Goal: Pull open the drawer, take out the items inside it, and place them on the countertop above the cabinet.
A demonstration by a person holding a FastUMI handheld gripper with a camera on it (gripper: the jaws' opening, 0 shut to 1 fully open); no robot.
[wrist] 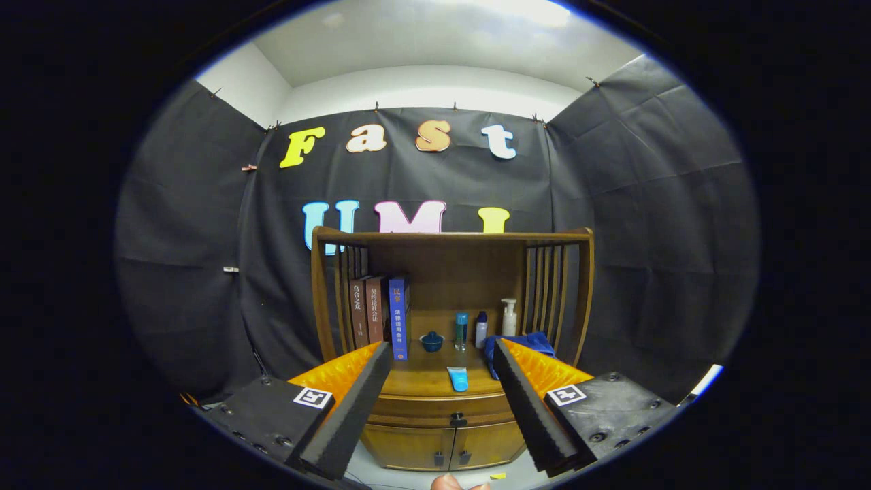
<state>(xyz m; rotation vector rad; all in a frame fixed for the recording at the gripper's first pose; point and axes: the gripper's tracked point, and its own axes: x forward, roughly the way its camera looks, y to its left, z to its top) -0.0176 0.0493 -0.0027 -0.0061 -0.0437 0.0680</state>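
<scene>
1. We held the claw (442,354) wide apart, gripping nothing.
2. The closed drawer (435,408) (knob (458,418) centred) lay straight ahead, below the table (422,378), its long axis crosswise to our fingers.

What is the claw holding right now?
Nothing. The claw is open, its fingers spread apart in the air, with the cabinet's drawer beyond them and shut.
</scene>
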